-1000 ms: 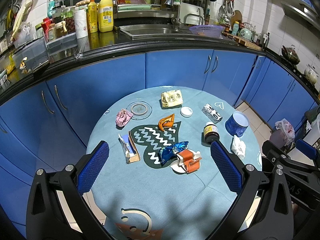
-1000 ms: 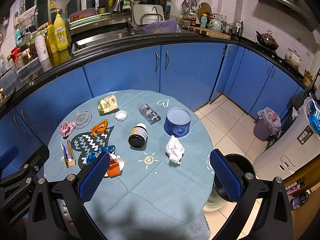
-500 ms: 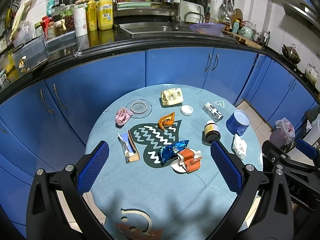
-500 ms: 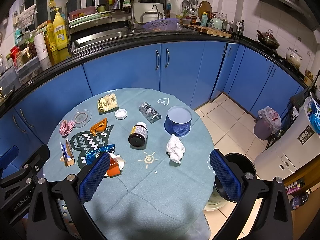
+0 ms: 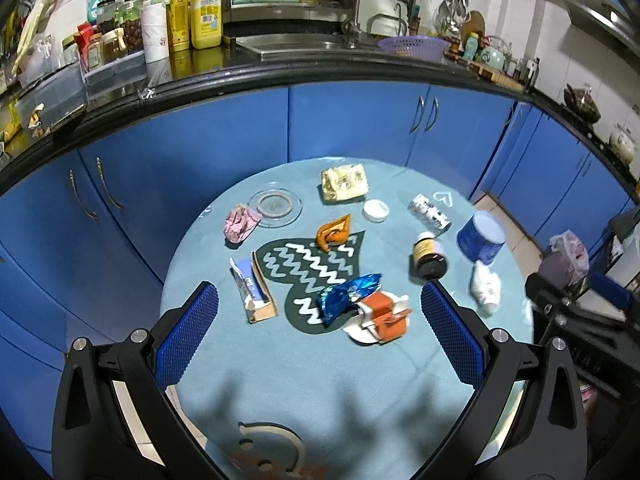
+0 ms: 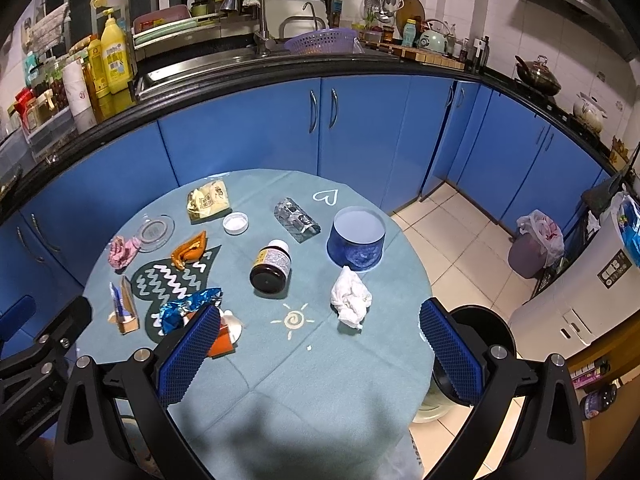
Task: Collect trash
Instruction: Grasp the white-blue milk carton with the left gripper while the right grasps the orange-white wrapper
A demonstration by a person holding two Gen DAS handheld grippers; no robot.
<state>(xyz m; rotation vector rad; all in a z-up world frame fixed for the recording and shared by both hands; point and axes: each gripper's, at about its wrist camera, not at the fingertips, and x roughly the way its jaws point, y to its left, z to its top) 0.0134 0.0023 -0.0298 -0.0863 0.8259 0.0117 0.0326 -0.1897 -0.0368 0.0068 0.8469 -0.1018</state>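
1. Hovering above the near edge of the round worktop (image 6: 320, 384), both tools spread wide and holding nothing: left tool (image 5: 320, 336) over the 6 o'clock side, right tool (image 6: 320, 348) a little toward 4 o'clock.
2. Judging the step as choosing the first piece of trash; nothing gripped yet, so the task looking only at its start.
3. Lying scattered, the trash: white crumpled tissue (image 6: 351, 296) at about 3 o'clock, just beside the blue round tin (image 6: 356, 240); blue foil wrapper (image 5: 347, 292) near the centre, touching the orange-and-white packaging (image 5: 380, 316); orange wrapper (image 5: 333, 232) and pink wrapper (image 5: 239, 224) toward 10 o'clock; torn small carton (image 5: 256, 292) at 8 o'clock; yellow snack bag (image 5: 344, 183) at 12 o'clock.
4. For a good grasp, probably taking the tissue with the right tool: coming straight down, fingers on both sides, closing gently on the soft bulk.
5. Standing near the tissue, the dark bottle (image 6: 271, 266) lying on its side and the tin; keeping the fingers apart from both to avoid rolling the bottle.
6. Waiting on the floor at 4 o'clock beside the worktop, the black bin (image 6: 480, 328), likely the drop place.
7. Also resting on the cloth: glass saucer (image 5: 275, 205), white lid (image 5: 376, 210), silver packet (image 6: 297, 216).
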